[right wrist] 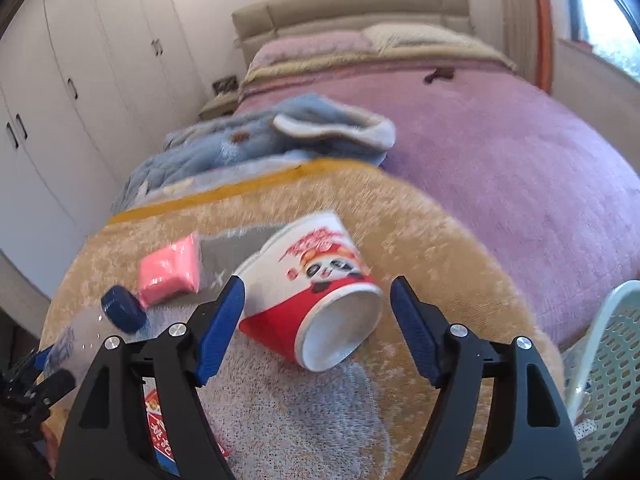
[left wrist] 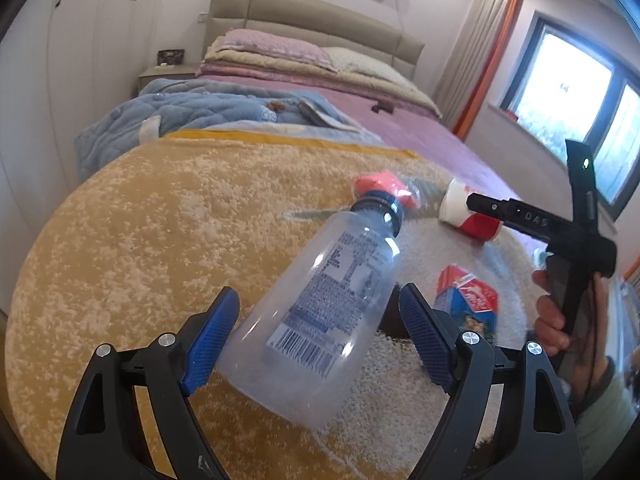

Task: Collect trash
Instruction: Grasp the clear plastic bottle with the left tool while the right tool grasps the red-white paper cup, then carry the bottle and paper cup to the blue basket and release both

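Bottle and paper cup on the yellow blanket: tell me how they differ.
The bottle is clear plastic with a dark blue cap; the paper cup is opaque, red and white with a panda print. The bottle is capped; the cup's mouth is open. The bottle lies between the open left gripper; the cup between the open right gripper. Both lie on their sides.

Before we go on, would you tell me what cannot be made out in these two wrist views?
- Plastic bottle, left wrist view: whether the left gripper's pads touch it; motion blur.
- Carton, both views: print unreadable; a finger covers part of it.
- Paper cup, right wrist view: its inside; only the base faces the camera, between the right gripper's open pads.
- White perforated basket: contents cut off by the edge.
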`<state>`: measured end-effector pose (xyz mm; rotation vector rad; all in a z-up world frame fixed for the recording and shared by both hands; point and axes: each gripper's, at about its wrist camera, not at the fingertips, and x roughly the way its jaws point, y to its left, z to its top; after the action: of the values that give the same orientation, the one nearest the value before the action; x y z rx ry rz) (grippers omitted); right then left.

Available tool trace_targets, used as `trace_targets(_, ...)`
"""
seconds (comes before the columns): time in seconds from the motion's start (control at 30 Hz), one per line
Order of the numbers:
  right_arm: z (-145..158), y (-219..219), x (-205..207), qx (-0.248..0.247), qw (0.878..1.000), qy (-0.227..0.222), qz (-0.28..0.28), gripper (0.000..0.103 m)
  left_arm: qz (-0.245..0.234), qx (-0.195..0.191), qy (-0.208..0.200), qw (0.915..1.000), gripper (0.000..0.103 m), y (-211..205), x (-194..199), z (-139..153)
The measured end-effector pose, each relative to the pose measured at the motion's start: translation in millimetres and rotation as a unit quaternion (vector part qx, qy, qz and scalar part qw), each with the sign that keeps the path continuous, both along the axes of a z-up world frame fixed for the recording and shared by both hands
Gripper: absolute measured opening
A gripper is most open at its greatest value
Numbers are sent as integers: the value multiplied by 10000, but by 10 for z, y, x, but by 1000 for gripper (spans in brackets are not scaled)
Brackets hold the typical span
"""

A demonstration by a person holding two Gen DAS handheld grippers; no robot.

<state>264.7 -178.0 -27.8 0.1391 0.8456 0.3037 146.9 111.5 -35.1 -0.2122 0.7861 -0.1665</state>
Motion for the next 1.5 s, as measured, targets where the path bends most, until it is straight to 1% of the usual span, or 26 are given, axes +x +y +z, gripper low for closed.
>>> trace_targets(0.03,-16,9,16,-3,10000,53,21,72,3,102,37,9999,80,-33,24,-14)
trace_targets(0.1,-14,18,5,-29,10000,25,26,72,-10,130,62,9999,80,-63,58,-37)
trace_targets(0.23,-50,30,29,15,9997,188,177,71,-22,270,123,9996,79,-141,101,-46)
trace_targets(0.33,-20,50,-15,-116,9998,72,135,68,13,535,176,9984,77,-203,127,-58)
trace_targets(0.4,-2,82,-47,-200,9997,-3,167,66,-36,576,143,9982,71,-229,103,-52)
trace_targets(0.43,7,87,-54,-218,9996,-36,188,64,-54,577,125,9982,69,-242,93,-46)
trace_targets(0.5,34,83,-86,-219,9994,-116,223,62,-115,565,88,9983,57,-272,71,-32)
trace_targets(0.63,105,11,-204,-147,9991,-363,164,55,-106,571,9,9983,56,-327,19,14)
trace_targets(0.73,156,-143,-319,91,9989,-464,-51,55,-156,487,-117,9986,54,-353,-57,97)
trace_targets(0.83,221,-283,-465,170,9981,-562,-175,55,-218,380,-262,9987,53,-390,-125,202)
trace_targets(0.9,304,-383,-593,188,9972,-679,-262,54,-290,307,-395,9983,53,-455,-182,299)
trace_targets(0.97,431,-516,-758,81,9950,-892,-446,54,-350,266,-514,9977,53,-527,-227,384)
trace_targets(1.07,610,-728,-985,-22,9910,-1125,-722,54,-534,151,-683,9961,53,-693,-291,529)
trace_targets(1.17,777,-1003,-1224,-20,9857,-1322,-1048,54,-756,121,-881,9932,53,-939,-358,681)
trace_targets(1.3,972,-1413,-1515,-2,9772,-1542,-1457,54,-1148,131,-1109,9871,53,-1342,-427,863)
trace_targets(1.4,1068,-1685,-1673,-4,9720,-1607,-1715,54,-1513,187,-1261,9802,53,-1753,-467,991)
trace_targets(1.5,1103,-1870,-1786,-185,9663,-1640,-1973,54,-1860,121,-1310,9737,53,-2119,-474,1053)
